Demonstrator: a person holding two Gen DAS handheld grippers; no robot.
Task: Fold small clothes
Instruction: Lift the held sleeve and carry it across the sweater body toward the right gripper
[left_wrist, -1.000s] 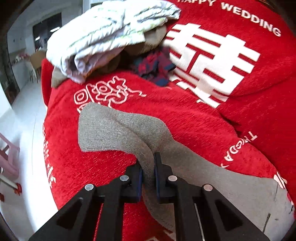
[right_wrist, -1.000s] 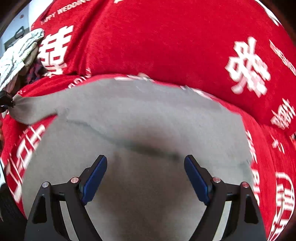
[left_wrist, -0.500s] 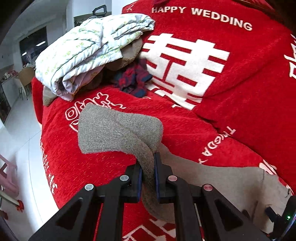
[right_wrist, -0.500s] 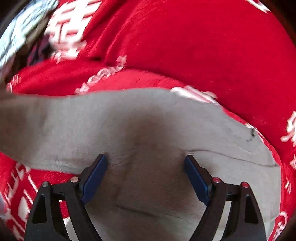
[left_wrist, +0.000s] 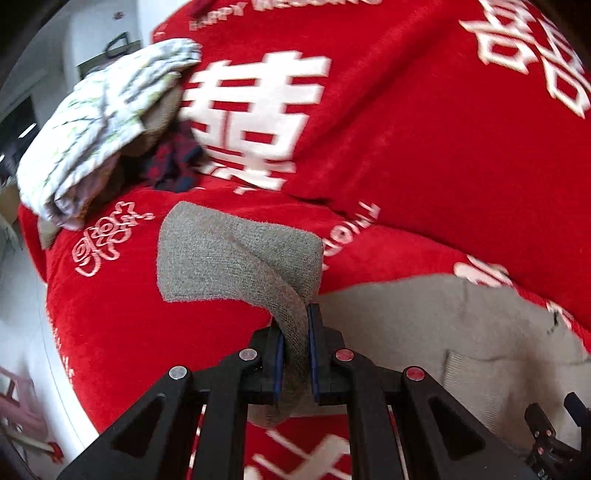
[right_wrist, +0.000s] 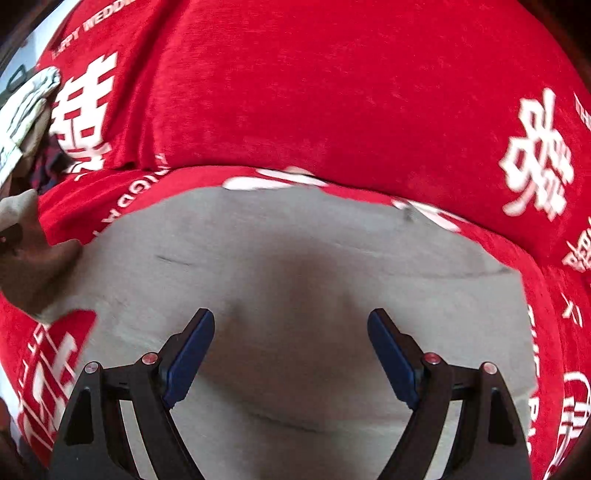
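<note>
A grey knitted garment (left_wrist: 236, 258) lies on a red sofa cover (left_wrist: 406, 147). My left gripper (left_wrist: 295, 332) is shut on a sleeve-like strip of it, lifted off the seat and twisted. The garment's body (right_wrist: 295, 266) spreads flat under my right gripper (right_wrist: 291, 332), which is open and hovers just above the cloth. The held sleeve and left gripper show at the far left of the right wrist view (right_wrist: 26, 254). The right gripper (left_wrist: 554, 435) shows at the lower right of the left wrist view.
A pile of other clothes, white patterned fabric (left_wrist: 99, 122) over brown and dark plaid pieces (left_wrist: 173, 162), sits at the sofa's far left end. The sofa backrest (right_wrist: 314, 92) rises behind the garment. The floor (left_wrist: 22, 295) lies beyond the left edge.
My left gripper has carried the sleeve to the right, toward the garment's body, so more sofa back shows. My right gripper has stayed open over the body, shifting slightly.
</note>
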